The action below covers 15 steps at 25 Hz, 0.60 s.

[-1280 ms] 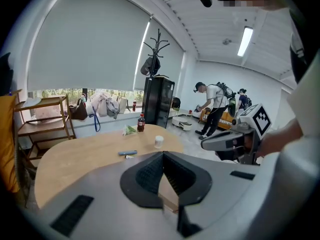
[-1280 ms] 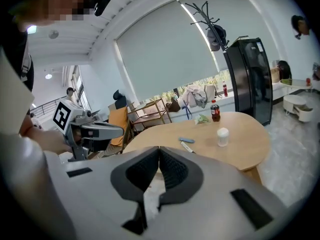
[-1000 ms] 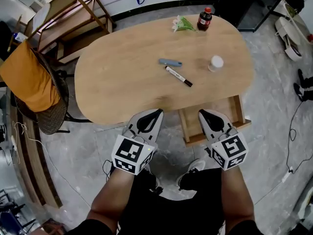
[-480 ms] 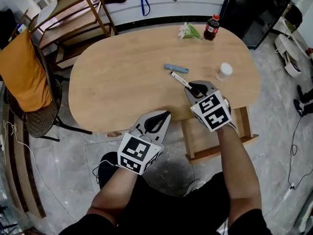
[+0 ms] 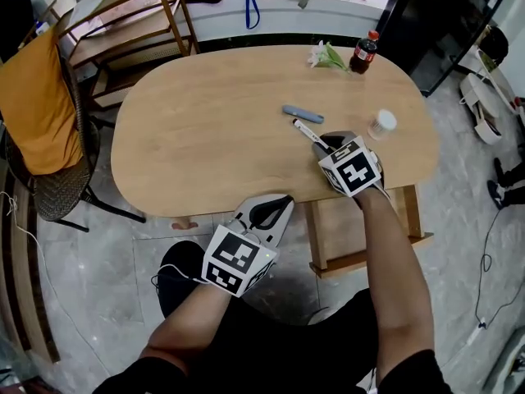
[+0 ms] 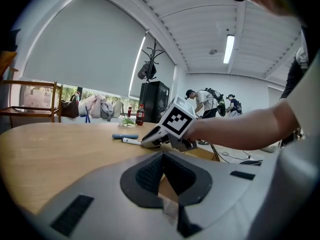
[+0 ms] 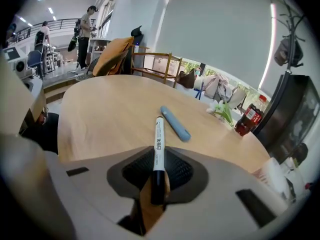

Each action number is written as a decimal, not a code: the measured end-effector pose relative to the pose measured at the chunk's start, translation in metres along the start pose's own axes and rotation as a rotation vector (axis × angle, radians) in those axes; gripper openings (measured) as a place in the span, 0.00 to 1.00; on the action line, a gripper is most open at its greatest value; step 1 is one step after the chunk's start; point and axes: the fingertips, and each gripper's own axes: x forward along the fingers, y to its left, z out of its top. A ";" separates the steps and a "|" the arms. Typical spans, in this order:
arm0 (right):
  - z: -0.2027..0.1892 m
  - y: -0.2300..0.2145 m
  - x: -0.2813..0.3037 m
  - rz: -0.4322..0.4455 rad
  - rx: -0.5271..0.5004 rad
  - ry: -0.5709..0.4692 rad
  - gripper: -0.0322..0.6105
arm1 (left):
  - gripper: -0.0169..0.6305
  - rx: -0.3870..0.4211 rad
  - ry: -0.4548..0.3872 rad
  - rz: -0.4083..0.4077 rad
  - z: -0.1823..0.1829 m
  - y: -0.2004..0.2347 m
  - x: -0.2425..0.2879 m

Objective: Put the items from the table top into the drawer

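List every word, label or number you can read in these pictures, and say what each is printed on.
"白板笔": on the barrel of the marker; the smaller print above it is too small to read.
Red label on the bottle: too blurred to read.
Patterned cube: black-and-white squares, no words.
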 end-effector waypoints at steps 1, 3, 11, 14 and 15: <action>0.000 0.000 -0.001 -0.004 0.002 -0.002 0.14 | 0.03 0.000 0.002 -0.002 -0.001 -0.001 0.001; 0.001 0.000 -0.002 -0.007 0.006 -0.009 0.14 | 0.03 0.000 0.003 -0.003 -0.002 0.000 0.003; 0.003 0.002 -0.027 -0.012 0.028 -0.078 0.14 | 0.03 -0.001 -0.010 -0.001 0.004 0.004 0.008; 0.004 0.004 -0.047 -0.021 0.016 -0.104 0.14 | 0.03 0.006 -0.019 -0.001 0.009 0.005 0.008; 0.005 0.006 -0.054 -0.023 0.011 -0.116 0.14 | 0.03 0.010 -0.020 0.000 0.010 0.006 0.007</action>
